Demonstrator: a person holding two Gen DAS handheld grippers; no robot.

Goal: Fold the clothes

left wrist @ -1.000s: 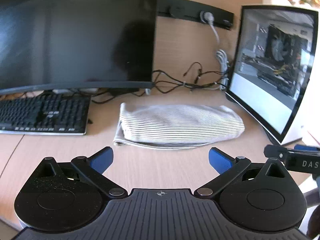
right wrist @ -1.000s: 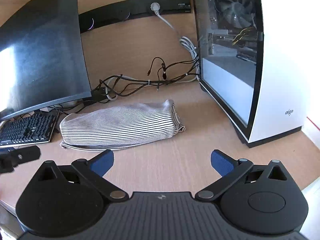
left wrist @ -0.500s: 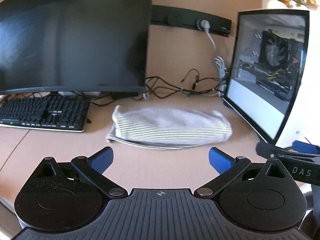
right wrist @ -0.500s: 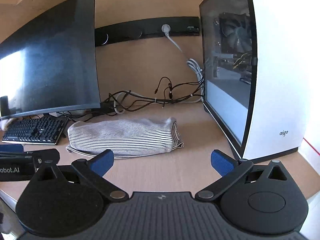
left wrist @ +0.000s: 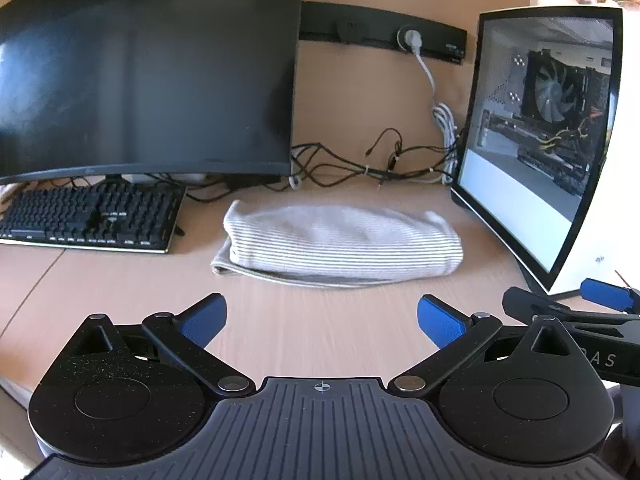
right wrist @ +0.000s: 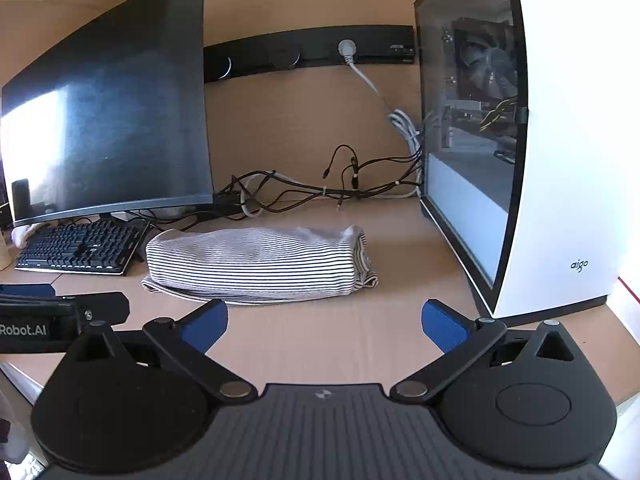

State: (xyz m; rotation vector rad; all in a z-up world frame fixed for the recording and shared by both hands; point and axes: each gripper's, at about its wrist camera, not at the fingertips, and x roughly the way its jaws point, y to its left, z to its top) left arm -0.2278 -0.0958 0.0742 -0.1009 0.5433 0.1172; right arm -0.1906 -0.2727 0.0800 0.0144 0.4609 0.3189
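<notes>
Striped garment (left wrist: 340, 244), left wrist view: folded into a soft, rounded bundle of fine ribbed stripes on the wooden desk (left wrist: 304, 332), between keyboard (left wrist: 88, 216) and glass-sided computer case (left wrist: 552, 132). Your left gripper (left wrist: 322, 316) has drawn back from it, jaws wide apart and empty.

Right wrist view: the bundle lies left of the case, layered edges toward it. Your right gripper (right wrist: 324, 320), likewise retreated, gapes empty; the fold appears finished.
</notes>
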